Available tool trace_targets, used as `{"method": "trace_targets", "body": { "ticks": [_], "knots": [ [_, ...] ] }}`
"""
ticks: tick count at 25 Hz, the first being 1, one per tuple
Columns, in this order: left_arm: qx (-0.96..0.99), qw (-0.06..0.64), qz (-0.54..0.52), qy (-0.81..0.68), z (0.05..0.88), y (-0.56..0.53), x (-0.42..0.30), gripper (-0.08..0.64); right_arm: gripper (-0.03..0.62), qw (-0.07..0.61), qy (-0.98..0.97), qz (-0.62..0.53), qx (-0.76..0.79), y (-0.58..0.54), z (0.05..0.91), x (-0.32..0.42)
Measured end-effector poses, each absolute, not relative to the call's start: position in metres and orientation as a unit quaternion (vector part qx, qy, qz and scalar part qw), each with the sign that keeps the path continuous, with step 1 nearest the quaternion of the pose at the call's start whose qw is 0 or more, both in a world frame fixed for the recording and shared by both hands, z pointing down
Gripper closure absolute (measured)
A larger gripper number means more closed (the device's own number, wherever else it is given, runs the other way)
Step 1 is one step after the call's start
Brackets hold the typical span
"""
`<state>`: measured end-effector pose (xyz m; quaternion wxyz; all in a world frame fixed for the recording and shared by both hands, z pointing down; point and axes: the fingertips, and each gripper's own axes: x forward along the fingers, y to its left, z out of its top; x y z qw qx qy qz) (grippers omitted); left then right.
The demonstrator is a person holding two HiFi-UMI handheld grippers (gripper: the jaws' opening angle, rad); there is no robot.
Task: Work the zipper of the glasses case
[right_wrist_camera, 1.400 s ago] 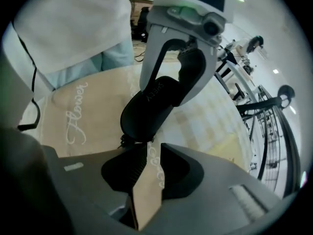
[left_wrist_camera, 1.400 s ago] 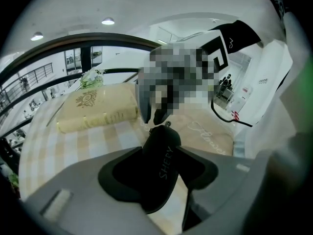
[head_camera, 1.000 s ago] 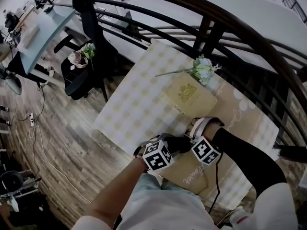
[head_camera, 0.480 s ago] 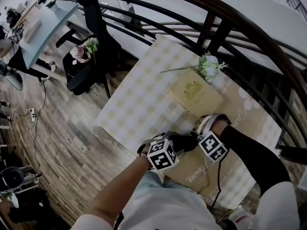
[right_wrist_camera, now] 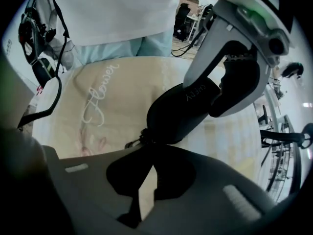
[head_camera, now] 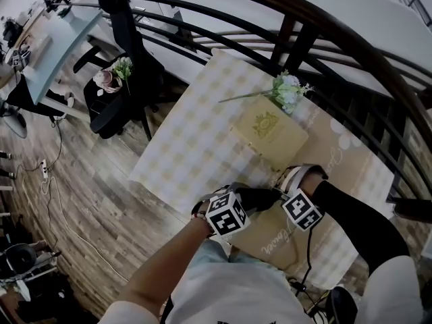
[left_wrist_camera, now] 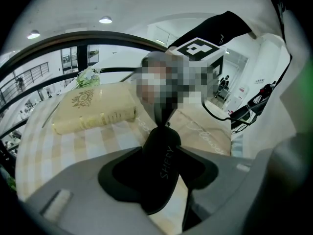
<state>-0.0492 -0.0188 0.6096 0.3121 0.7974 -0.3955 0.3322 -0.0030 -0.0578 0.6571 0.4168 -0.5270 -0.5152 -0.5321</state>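
1. Glasses case (left_wrist_camera: 164, 146): the black zip case, with pale lettering on its side, is clamped between the fingers of the left gripper (left_wrist_camera: 161, 174). The pads press on both its flanks, and its narrow end juts out beyond the fingertips.
2. The right gripper (right_wrist_camera: 146, 150) points down at that narrow end. Its jaws have just been closing and now stand pressed together, pinching the zipper pull (right_wrist_camera: 132, 143) right at their tips.
3. In the head view the two grippers sit side by side, with the case bridging from the left fingers to the right fingers, just above the table.
4. Under the right gripper's fingers lies a beige runner (right_wrist_camera: 102, 106) with script embroidery, spread over a checked tablecloth (head_camera: 196, 140).
5. Beyond the left gripper's fingertips, well apart from the case, lies a cream book (left_wrist_camera: 93, 112) with a gold crest. A sprig of pale flowers (head_camera: 287, 90) rests at its far edge.
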Motion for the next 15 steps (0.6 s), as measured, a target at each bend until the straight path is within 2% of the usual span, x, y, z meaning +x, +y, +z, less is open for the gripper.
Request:
{"method": "trace_targets", "body": {
  "ticks": [15],
  "knots": [
    [0.799,0.310,0.336,-0.391,0.609,-0.019,-0.049,0.341,0.563,0.467,-0.612,-0.463,-0.439,-0.048,0.654,0.012]
  ]
}}
